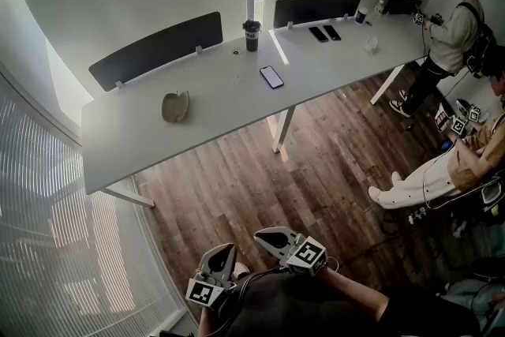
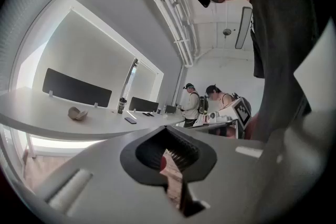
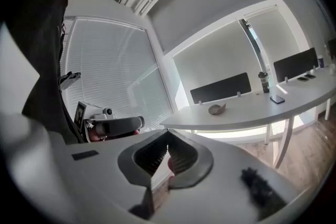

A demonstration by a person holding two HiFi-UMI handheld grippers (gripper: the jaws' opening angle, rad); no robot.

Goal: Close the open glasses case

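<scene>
Glasses case lies open on table; left gripper and right gripper: jaws together.

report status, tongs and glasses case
Left tongs and right tongs shut, empty, held low, well short of the table. Glasses case open on it, untouched. Nothing close around it.

Daylight comes in through the blinds and makes the room bright. The white desk glows, and a sunny patch lies on the wood floor under it. All three pictures bulge round like a fish eye, with dark corners. Up close, the left gripper and right gripper look gray, shaded and fuzzy. The far room is sharper.
</scene>
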